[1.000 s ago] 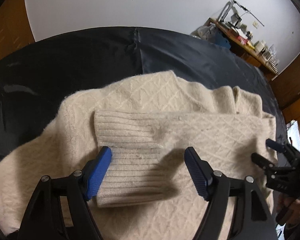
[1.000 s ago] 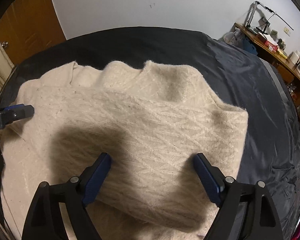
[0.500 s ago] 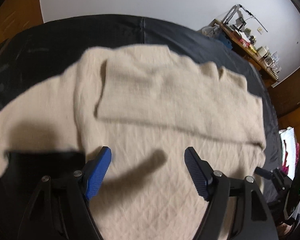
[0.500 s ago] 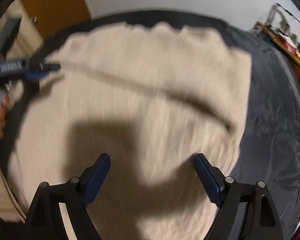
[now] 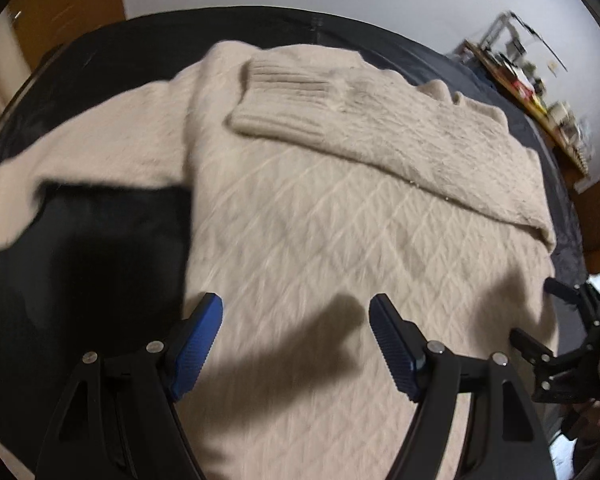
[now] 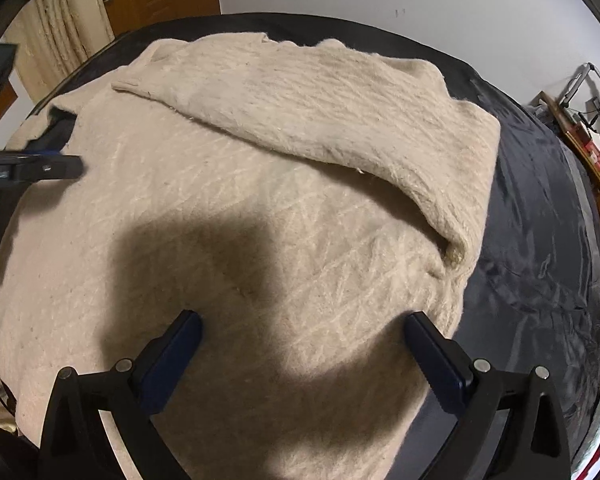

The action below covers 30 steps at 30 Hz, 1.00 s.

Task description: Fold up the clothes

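no text can be read anywhere (any lettering is blurred).

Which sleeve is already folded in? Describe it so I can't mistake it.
On the dark table cover lies a cream sweater. Across its chest lies the folded sleeve, ending in a ribbed cuff. The other sleeve lies spread out sideways on the cover.

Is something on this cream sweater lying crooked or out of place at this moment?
Slightly. One sleeve is folded slantwise across the sweater, while the other sleeve is spread out sideways on the dark cover, not folded in. Nothing looks damaged.
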Tool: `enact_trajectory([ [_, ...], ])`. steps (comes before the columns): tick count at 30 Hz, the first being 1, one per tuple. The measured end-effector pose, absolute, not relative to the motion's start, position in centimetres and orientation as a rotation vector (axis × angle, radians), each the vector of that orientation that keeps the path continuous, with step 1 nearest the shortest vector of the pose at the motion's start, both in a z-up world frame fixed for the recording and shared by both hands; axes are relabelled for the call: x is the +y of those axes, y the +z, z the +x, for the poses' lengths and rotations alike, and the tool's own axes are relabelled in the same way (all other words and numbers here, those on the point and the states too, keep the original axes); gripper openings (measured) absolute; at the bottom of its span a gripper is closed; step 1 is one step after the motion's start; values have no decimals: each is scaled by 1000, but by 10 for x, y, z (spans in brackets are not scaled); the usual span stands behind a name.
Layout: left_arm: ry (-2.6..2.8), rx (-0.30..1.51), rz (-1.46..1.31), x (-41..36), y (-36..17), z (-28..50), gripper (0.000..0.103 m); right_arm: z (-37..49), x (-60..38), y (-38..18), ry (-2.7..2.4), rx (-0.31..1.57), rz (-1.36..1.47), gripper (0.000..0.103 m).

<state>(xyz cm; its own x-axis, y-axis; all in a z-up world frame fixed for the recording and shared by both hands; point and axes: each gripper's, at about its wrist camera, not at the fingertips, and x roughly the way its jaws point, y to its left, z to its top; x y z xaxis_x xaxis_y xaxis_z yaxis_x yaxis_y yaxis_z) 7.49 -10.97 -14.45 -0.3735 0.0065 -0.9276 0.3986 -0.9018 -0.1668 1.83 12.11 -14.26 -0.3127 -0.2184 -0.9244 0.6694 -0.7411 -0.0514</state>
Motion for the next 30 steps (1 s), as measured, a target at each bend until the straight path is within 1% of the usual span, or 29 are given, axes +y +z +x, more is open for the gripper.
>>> enact_trajectory([
  [4,-2306,582,1552,-118,-134,107,79,28,126,-132,-2123,615,1385,102],
  [5,-2293,611,1539,-123,-133,115,79,33,127,-127,-2134,615,1377,102],
  [8,-2242,740,1487,-147,-130,137,79,60,128,-117,-2070,532,1332,102],
  [10,-2211,822,1444,-165,-130,147,79,82,125,-124,-2007,533,1333,102],
  [12,-2176,908,1392,-186,-129,156,79,95,125,-136,-1962,582,1355,102],
  [15,-2117,977,1355,-215,-133,163,79,110,133,-146,-1974,650,1324,103],
  [19,-2052,986,1317,-258,-135,174,79,105,134,-145,-2002,607,1409,103],
  [23,-1971,1046,1218,-310,-134,202,79,102,119,-137,-2024,517,1492,103],
  [28,-1866,1239,1073,-378,-143,240,79,107,74,-118,-2055,492,1470,103],
  [30,-1844,1284,1041,-395,-146,249,79,108,55,-112,-2062,475,1452,103],
])
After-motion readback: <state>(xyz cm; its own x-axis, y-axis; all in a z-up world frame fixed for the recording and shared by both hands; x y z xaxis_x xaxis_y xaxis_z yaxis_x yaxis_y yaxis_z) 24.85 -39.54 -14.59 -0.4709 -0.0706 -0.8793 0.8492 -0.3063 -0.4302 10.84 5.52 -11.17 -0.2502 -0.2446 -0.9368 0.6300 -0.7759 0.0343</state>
